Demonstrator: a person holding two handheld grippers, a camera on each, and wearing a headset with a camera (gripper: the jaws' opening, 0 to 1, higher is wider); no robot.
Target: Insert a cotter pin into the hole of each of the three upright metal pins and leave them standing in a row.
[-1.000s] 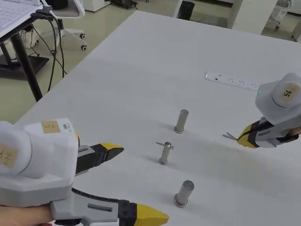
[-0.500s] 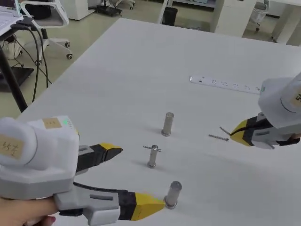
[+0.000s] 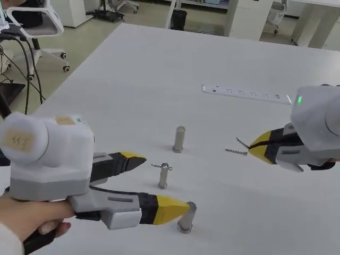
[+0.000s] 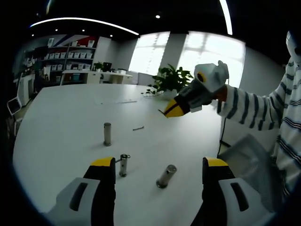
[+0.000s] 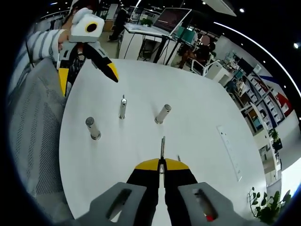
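**A:** Head view?

**B:** White matte table [image 3: 133, 79]. Three short round steel pins stand in a row: far pin [image 3: 179, 139], middle pin [image 3: 163, 176], near pin [image 3: 186, 218]. The middle pin has a thin wire cotter pin [image 3: 161, 167] crosswise through its top. The other two tops are bare. The left gripper [image 3: 166, 182] has a grey body and black jaws with yellow tips. Its jaws are spread wide with nothing in them, and the lower tip overlaps the near pin's top. The right gripper [image 3: 254, 148] is well apart from the row. A second cotter pin [image 3: 236, 152] sits at its tip, with a third cotter pin [image 3: 241, 142] just beside. I can't tell contact from here. A long white power strip [image 3: 244, 94] lies farther back.

**A:** Left gripper view?

**B:** All three pins stand ahead between its parted jaws, and none is touched. The right gripper hangs above the table, on an arm in a striped sleeve [image 4: 249, 103]. One cotter pin lies flat on the table beneath it.

**A:** Right gripper view?

**B:** This view shows the grip. Its jaws are pressed together on the second cotter pin, which sticks straight out toward the row. The third lies on the table just beside the tips. That makes three cotter pins: one fitted, one clamped, one loose.
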